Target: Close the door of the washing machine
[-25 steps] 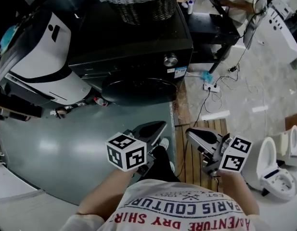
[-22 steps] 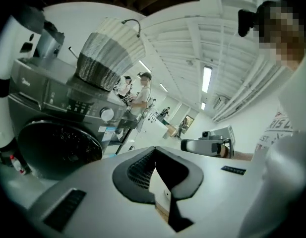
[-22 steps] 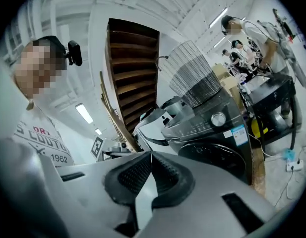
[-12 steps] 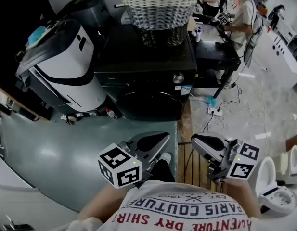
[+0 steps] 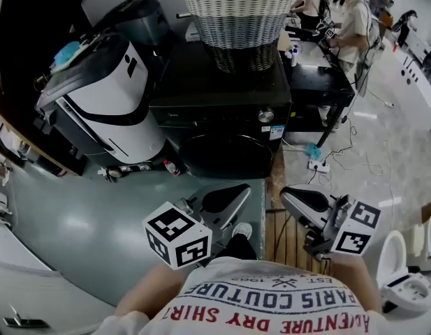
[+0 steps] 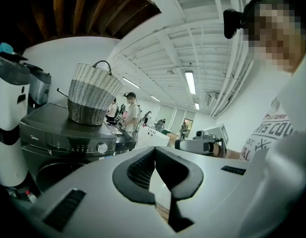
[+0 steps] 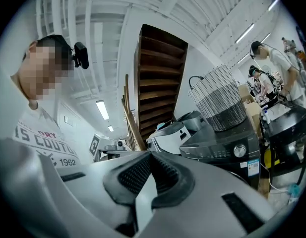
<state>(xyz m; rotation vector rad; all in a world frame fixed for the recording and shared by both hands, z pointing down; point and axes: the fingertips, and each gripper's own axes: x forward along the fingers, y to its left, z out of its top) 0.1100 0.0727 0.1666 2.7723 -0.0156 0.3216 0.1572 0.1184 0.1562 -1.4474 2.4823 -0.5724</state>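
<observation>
Washing machine is seen ahead of both grippers, well apart from them. Its round door is seen flush w/ the front, facing the jaws. Left gripper & right gripper are held side by side, not touching. The jaws of each are pressed together, w/ nothing pinched. 1 wicker basket is set on the machine top. A white-and-black appliance is stood just beside the machine. Floor is grey-green, w/ wooden slats below the right gripper. 2 persons are seen in the bkgd.
</observation>
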